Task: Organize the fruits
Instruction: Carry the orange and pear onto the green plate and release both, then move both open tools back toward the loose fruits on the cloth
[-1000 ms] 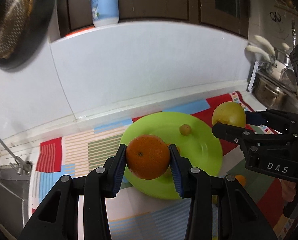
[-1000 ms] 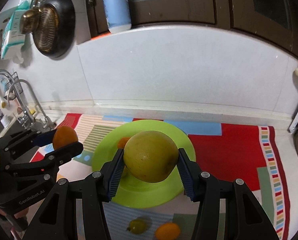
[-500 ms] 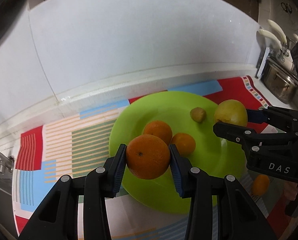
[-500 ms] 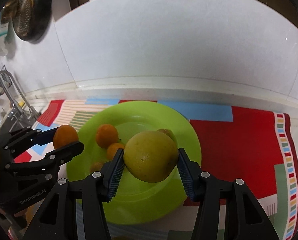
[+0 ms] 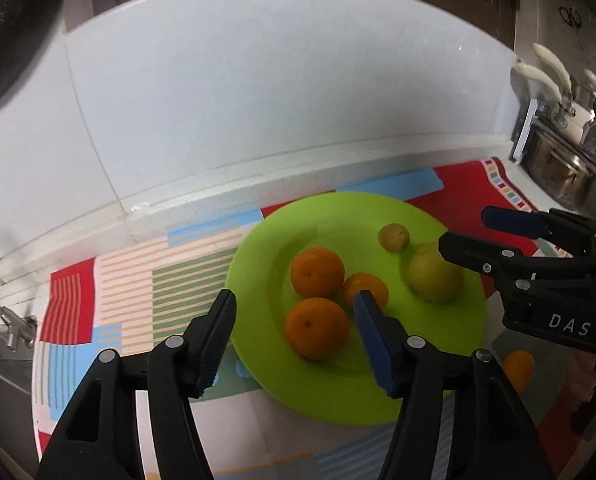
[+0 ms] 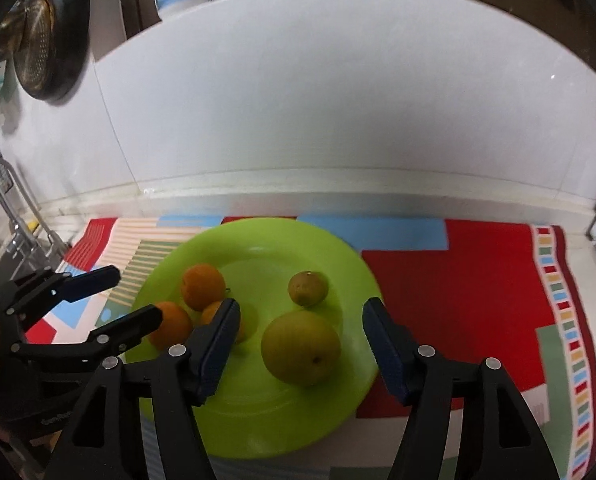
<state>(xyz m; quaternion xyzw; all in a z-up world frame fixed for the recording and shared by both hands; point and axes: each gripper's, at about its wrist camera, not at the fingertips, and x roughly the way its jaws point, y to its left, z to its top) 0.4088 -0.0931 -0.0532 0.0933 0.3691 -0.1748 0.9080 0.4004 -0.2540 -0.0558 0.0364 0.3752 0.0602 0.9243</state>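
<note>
Both tongs, left (image 5: pixel 294 316) and right (image 6: pixel 299 326), were spreading over the green plate (image 6: pixel 258 416), orange (image 5: pixel 317 328) and pear (image 6: pixel 301 347) resting loose on it

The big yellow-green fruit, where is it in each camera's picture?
Left wrist view: the big yellow-green fruit lies on the right part of the green plate, partly behind the right hand-held gripper.
Right wrist view: the fruit lies low in the middle, between that gripper's fingers.
Shared landmark: the small greenish fruit just behind it.
</note>
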